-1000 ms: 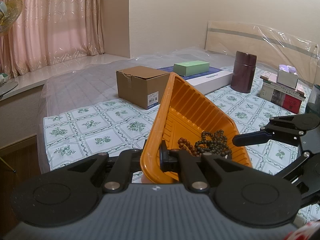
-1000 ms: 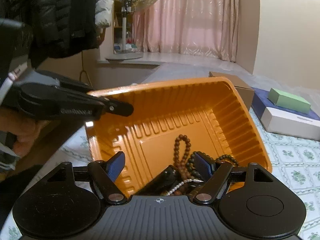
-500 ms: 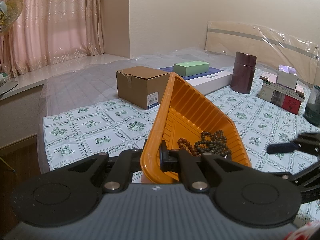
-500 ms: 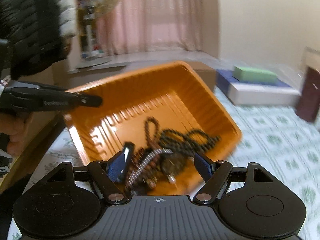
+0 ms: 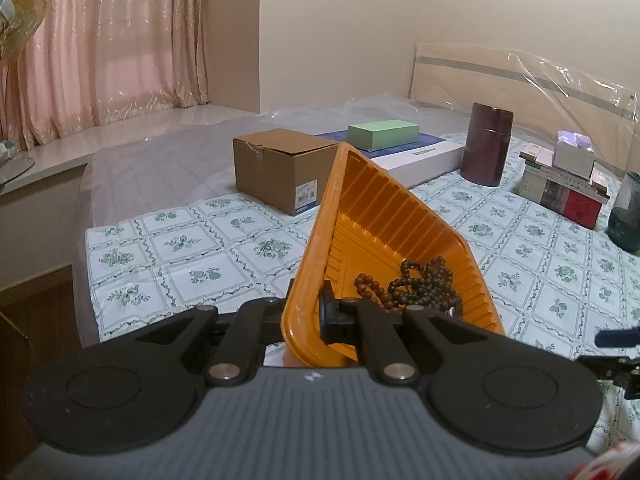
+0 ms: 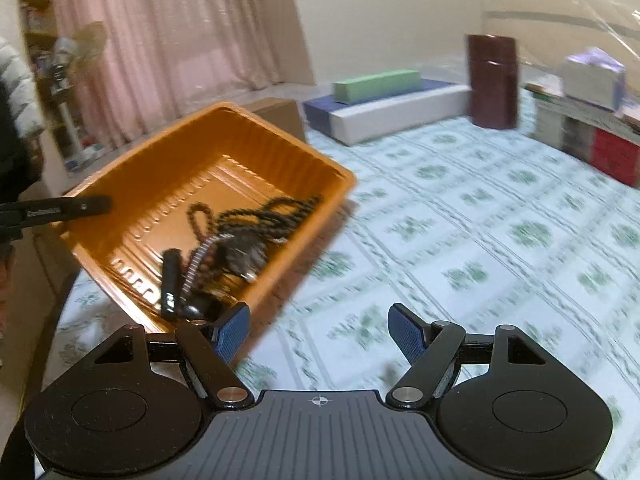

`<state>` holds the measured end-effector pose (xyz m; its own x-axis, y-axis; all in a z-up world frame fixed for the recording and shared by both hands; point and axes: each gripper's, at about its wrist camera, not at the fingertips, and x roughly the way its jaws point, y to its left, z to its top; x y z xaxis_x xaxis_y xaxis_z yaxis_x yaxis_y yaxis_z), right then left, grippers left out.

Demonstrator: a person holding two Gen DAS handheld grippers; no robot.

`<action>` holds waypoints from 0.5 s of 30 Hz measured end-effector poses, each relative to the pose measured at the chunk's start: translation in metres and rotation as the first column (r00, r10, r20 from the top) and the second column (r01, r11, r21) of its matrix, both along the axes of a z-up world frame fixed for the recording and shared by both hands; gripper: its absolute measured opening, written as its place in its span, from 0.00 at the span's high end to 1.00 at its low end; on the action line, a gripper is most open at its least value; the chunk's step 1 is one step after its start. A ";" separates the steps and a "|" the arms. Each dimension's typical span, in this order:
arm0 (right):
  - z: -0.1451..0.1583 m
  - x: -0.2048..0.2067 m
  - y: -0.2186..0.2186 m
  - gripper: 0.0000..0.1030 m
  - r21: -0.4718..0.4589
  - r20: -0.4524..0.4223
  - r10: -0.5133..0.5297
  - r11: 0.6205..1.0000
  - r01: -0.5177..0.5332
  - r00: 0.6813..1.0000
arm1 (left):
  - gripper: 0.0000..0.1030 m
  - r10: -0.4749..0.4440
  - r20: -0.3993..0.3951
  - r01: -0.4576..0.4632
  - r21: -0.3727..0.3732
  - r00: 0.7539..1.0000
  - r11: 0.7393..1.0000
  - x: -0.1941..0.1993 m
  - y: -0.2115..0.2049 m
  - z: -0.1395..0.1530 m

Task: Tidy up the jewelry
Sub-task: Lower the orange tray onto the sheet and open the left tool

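Note:
My left gripper (image 5: 308, 312) is shut on the near rim of an orange plastic tray (image 5: 360, 208) and holds it tilted above the bed. Brown and dark bead strings (image 5: 416, 284) lie bunched in its low corner. In the right wrist view the tray (image 6: 152, 168) sits at the left with bead strings (image 6: 256, 216), a silver bracelet (image 6: 200, 256) and a black bar-shaped piece (image 6: 170, 280) inside. My right gripper (image 6: 318, 330) is open and empty, beside the tray's right edge over the bedsheet. Its fingertip shows in the left wrist view (image 5: 616, 338).
On the green-patterned sheet (image 5: 180, 244) stand a cardboard box (image 5: 284, 168), a green box (image 5: 382, 134) on a flat white and blue box (image 5: 424, 160), a dark red canister (image 5: 486, 150), stacked books with a tissue pack (image 5: 568, 176) and a dark green jar (image 5: 626, 216).
My right gripper has pulled back out of the tray and swung right, open and empty. The jewelry now lies in the tray. The left gripper and tray have not moved.

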<state>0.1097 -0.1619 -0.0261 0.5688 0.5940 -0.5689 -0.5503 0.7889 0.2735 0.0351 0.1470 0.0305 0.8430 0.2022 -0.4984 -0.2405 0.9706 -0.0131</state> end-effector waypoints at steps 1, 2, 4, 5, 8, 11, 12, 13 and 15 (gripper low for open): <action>-0.001 -0.001 -0.004 0.27 0.001 -0.009 -0.016 1.000 0.016 1.000 | 0.94 0.001 0.000 -0.001 -0.013 1.000 1.000 0.000 0.002 -0.001; -0.002 -0.002 -0.009 0.27 0.003 -0.018 -0.034 0.999 0.034 0.999 | 0.94 0.002 -0.002 -0.002 -0.034 1.000 0.999 0.000 0.006 -0.002; -0.004 -0.002 -0.016 0.26 0.006 -0.032 -0.069 0.998 0.069 0.997 | 0.94 0.002 -0.004 -0.003 -0.075 1.000 0.997 -0.001 0.015 -0.005; -0.004 -0.002 -0.020 0.26 0.006 -0.037 -0.086 0.996 0.086 0.996 | 0.94 0.002 -0.007 -0.003 -0.097 1.000 0.995 -0.001 0.020 -0.007; -0.005 -0.001 -0.029 0.26 0.008 -0.052 -0.125 0.992 0.126 0.991 | 0.93 0.000 -0.028 -0.004 -0.141 1.000 0.990 -0.002 0.033 -0.014; -0.005 0.000 -0.035 0.27 0.015 -0.064 -0.150 0.988 0.151 0.987 | 0.93 0.007 -0.043 -0.014 -0.180 0.999 0.984 -0.004 0.042 -0.022; -0.005 -0.001 -0.036 0.27 0.014 -0.066 -0.156 0.987 0.158 0.985 | 0.93 0.009 -0.045 -0.018 -0.203 0.999 0.979 -0.005 0.047 -0.025; -0.005 -0.002 -0.037 0.26 0.013 -0.067 -0.162 0.986 0.164 0.984 | 0.93 0.013 -0.049 -0.024 -0.229 0.999 0.973 -0.005 0.052 -0.028; -0.005 -0.003 -0.038 0.26 0.008 -0.072 -0.178 0.984 0.179 0.981 | 0.93 0.017 -0.065 -0.034 -0.265 0.998 0.964 -0.005 0.060 -0.034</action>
